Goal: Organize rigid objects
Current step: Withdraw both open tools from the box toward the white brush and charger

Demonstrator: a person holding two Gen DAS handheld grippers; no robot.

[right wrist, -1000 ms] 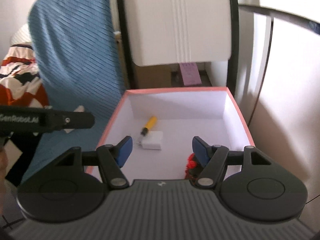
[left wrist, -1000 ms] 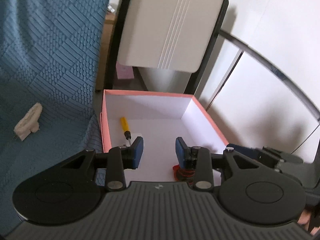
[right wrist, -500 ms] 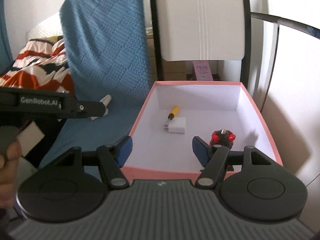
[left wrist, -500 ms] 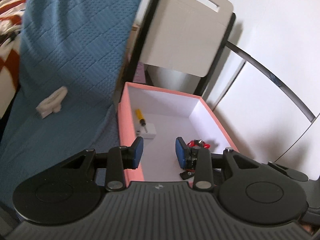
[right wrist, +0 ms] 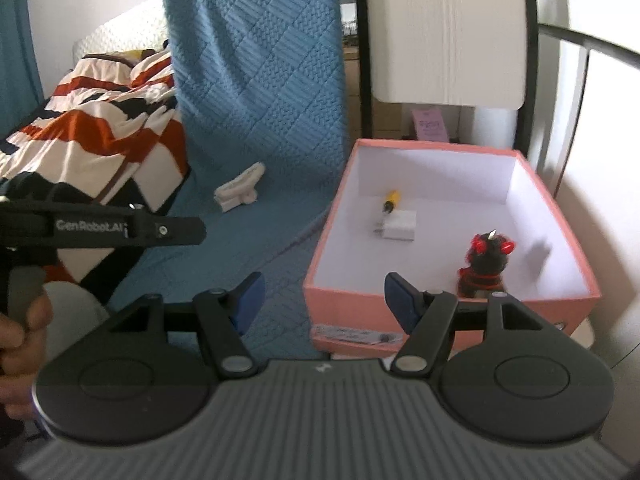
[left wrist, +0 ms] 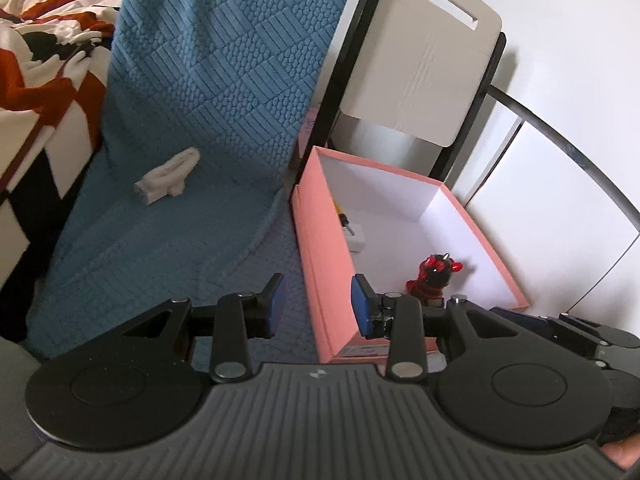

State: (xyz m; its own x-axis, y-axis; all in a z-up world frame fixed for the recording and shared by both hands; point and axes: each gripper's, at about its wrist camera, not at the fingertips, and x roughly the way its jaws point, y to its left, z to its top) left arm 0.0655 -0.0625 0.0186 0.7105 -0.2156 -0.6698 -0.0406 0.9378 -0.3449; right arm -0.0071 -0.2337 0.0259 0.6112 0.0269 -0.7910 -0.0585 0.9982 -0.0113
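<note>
A pink box (left wrist: 320, 248) (right wrist: 352, 300) with a white inside stands on the blue quilted cover. In it lie a yellow screwdriver (right wrist: 391, 200), a white charger (right wrist: 398, 226) and a red and black figure (right wrist: 484, 264) (left wrist: 434, 276). A white clip-like object (left wrist: 168, 176) (right wrist: 240, 188) lies on the cover, left of the box. My left gripper (left wrist: 316, 306) is open and empty over the box's near left corner. My right gripper (right wrist: 324, 300) is open and empty in front of the box.
A blue quilted cover (left wrist: 192, 120) drapes over the seat and backrest. A striped orange, white and black blanket (right wrist: 100, 120) lies at the left. A white chair back (right wrist: 448, 32) and a black metal frame (left wrist: 560, 144) stand behind the box.
Both grippers have pulled back and up out of the box, and the left has swung to the left. The red and black figure now stands in the box, clear of both grippers.
</note>
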